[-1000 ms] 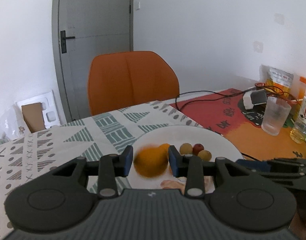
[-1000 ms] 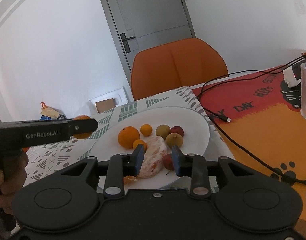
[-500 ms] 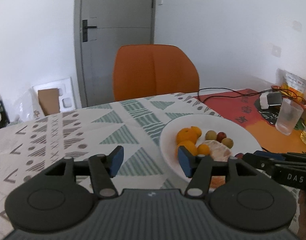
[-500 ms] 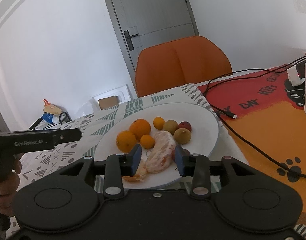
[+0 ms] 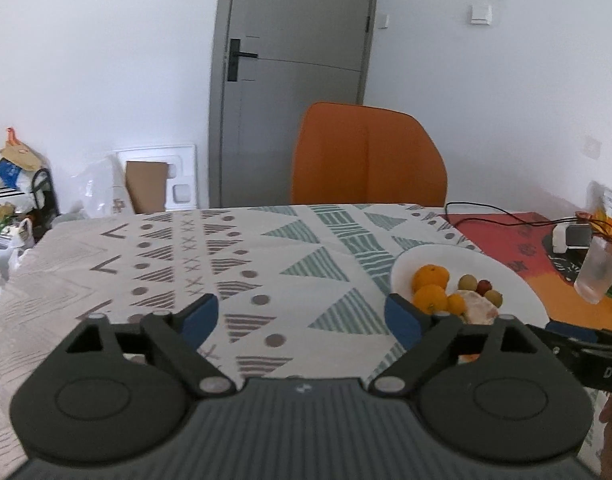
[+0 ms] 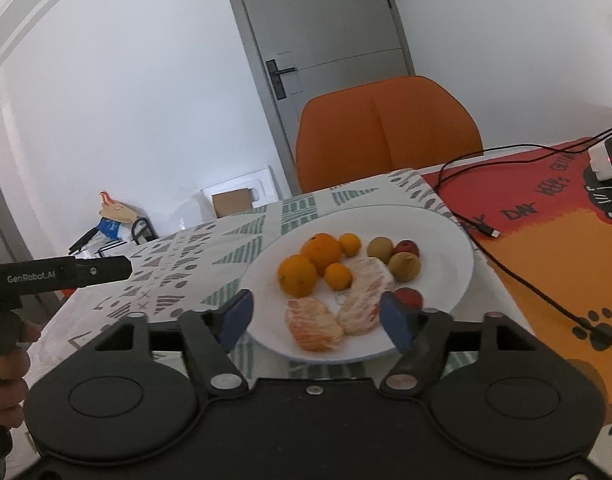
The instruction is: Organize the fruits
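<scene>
Clutter rings the work area: an orange moulded chair [image 6: 388, 128] stands at the table's far edge at twelve o'clock, with a grey door [image 6: 326, 40] behind it. A black cable [image 6: 518, 276] trails over the red-and-orange printed mat [image 6: 546, 216] at three o'clock of the round white plate [image 6: 446, 236], and a clear ribbed drinking glass [image 5: 598, 276] stands on that mat. The plate rests on the table, on a tablecloth with green and grey triangles [image 5: 226, 256].

On the plate lie two large oranges [image 6: 298, 274], two small tangerines [image 6: 338, 276], two green-brown round fruits [image 6: 404, 266], two small red fruits [image 6: 408, 298] and two peeled citrus segments [image 6: 314, 322], all clustered near the middle and touching their neighbours.

The right gripper [image 6: 316, 318] hovers at the plate's six o'clock rim, jaws spread wide and empty, the segments showing between them. The left gripper [image 5: 302, 316] hangs over bare tablecloth at the plate's nine o'clock, jaws likewise released, nothing held.
</scene>
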